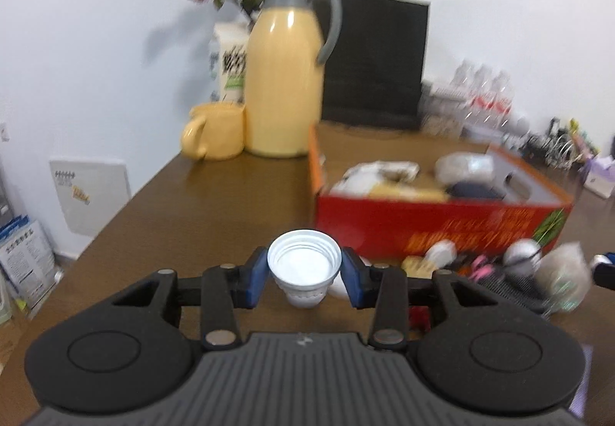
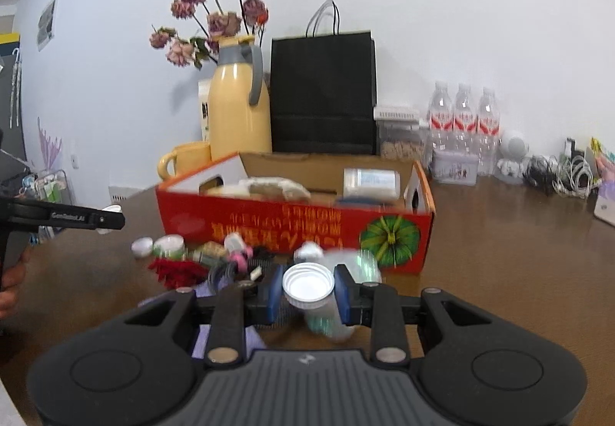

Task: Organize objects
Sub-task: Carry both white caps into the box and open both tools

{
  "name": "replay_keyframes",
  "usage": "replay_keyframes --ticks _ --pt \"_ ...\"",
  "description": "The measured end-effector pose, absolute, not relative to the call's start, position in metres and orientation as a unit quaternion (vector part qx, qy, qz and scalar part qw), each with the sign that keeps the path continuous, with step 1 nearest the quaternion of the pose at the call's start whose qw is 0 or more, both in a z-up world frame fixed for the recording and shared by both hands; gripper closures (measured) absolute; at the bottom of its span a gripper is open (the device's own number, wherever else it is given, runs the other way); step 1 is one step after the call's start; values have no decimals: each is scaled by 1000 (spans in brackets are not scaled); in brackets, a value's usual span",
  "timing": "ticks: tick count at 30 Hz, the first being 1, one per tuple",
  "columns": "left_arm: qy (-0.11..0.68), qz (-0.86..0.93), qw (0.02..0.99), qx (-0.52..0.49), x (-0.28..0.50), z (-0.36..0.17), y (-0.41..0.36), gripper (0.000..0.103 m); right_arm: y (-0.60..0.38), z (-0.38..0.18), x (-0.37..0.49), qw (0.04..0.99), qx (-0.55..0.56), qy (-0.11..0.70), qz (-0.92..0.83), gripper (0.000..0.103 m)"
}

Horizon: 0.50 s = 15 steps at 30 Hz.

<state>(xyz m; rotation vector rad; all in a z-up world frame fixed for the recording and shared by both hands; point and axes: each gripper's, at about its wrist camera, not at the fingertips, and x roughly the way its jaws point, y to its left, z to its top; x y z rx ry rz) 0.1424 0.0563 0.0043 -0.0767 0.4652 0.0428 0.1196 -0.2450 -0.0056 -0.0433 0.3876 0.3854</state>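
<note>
Brown table, red box toward the back edge. My left gripper is clamping a white cup; my right gripper is pinching a capped bottle, both raised before the box.

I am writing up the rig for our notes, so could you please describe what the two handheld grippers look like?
Both match. The left gripper and the right gripper each have blue pads on black linkage arms with silver pivot pins, two round black housings and a ribbed grey base bearing a small logo. Seen side-on from the right wrist camera, the left gripper's black finger carries white lettering, too blurred to read. No cables show.
</note>
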Motion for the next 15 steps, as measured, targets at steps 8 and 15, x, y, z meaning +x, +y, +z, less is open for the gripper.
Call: replay_keyframes --ticks 8,15 --pt "182 -10 982 -42 176 44 20 62 -230 32 167 971 -28 145 189 76" --pt "178 -23 982 -51 226 49 -10 62 -214 45 231 971 -26 150 183 76"
